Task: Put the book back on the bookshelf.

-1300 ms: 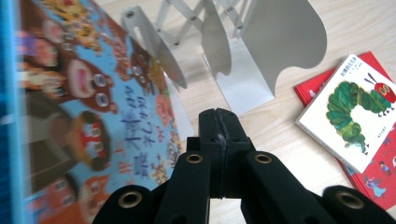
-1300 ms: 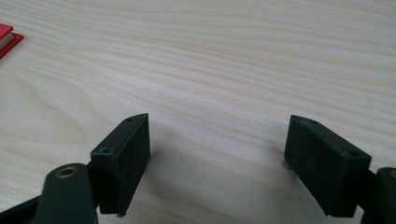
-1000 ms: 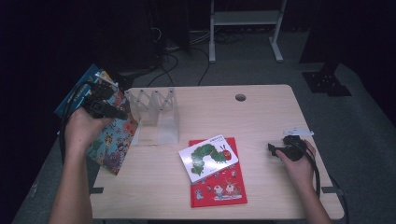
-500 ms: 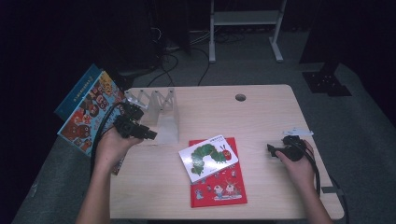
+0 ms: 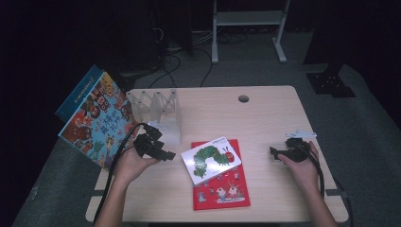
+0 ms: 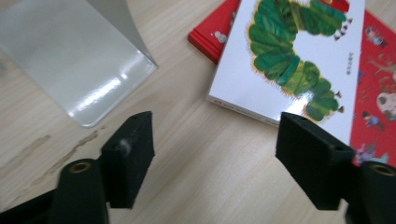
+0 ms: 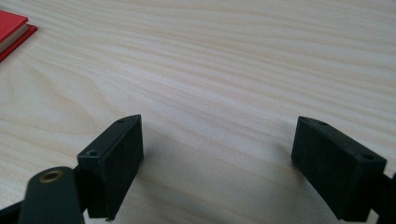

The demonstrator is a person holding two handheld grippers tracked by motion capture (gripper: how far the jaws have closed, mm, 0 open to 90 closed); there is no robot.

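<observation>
A white caterpillar book [image 5: 211,158] lies askew on top of a red picture book [image 5: 222,189] at the middle front of the table. My left gripper [image 5: 166,155] hovers low just left of them. Its jaws have just been opening and stand open with nothing between them. In the left gripper view, the left gripper [image 6: 215,158] frames bare wood short of the caterpillar book [image 6: 299,60] and the red book [image 6: 373,84]. A large colourful book [image 5: 94,120] leans at the left end of a clear rack [image 5: 158,111]. My right gripper [image 5: 274,152] rests open at the right, and the right gripper [image 7: 217,158] has only wood between its jaws.
The clear rack's base [image 6: 74,56] lies close to my left gripper's far side. A small white item [image 5: 300,134] sits behind the right hand. The table [image 5: 227,113] has a cable hole [image 5: 243,99] at the back. A corner of the red book [image 7: 11,28] appears in the right gripper view.
My left gripper let go of the colourful book, which now leans at the rack's left end. It then sank down and right toward the caterpillar book with its jaws opening. The right hand kept still.
</observation>
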